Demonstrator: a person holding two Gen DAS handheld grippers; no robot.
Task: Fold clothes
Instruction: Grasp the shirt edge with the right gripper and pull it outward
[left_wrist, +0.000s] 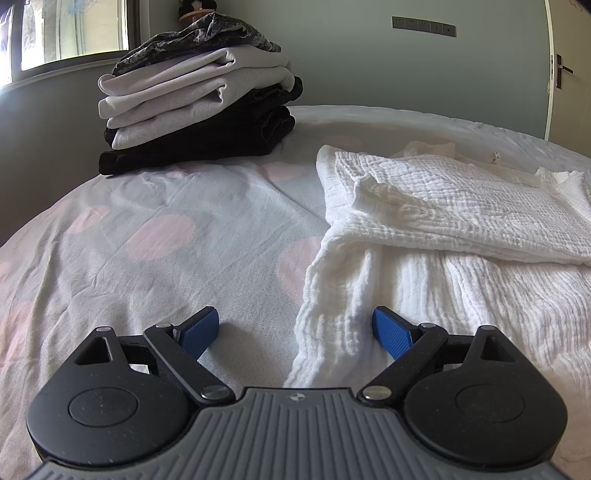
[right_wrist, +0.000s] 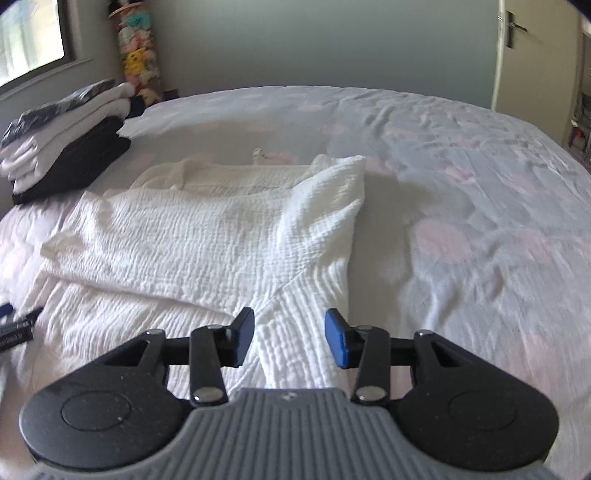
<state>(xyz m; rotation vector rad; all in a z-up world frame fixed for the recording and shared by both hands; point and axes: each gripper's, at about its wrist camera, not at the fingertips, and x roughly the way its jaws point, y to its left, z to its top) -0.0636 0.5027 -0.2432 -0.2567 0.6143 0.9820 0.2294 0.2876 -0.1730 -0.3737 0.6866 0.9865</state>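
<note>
A white crinkled garment (left_wrist: 443, 221) lies spread on the bed, with both side parts folded in over its middle. It also shows in the right wrist view (right_wrist: 192, 236). My left gripper (left_wrist: 295, 332) is open, low over the garment's near left edge, which lies between its blue pads (left_wrist: 391, 332). My right gripper (right_wrist: 290, 336) is open over the garment's near right edge, with a strip of white cloth between its pads (right_wrist: 338, 339). Neither gripper holds the cloth.
A stack of folded clothes (left_wrist: 195, 99), grey, black and patterned, sits at the bed's far left; it also shows in the right wrist view (right_wrist: 66, 147). The bedsheet (left_wrist: 147, 240) is pale with pink dots. A door (right_wrist: 532, 48) stands at the far right. A window (left_wrist: 70, 33) is at the left.
</note>
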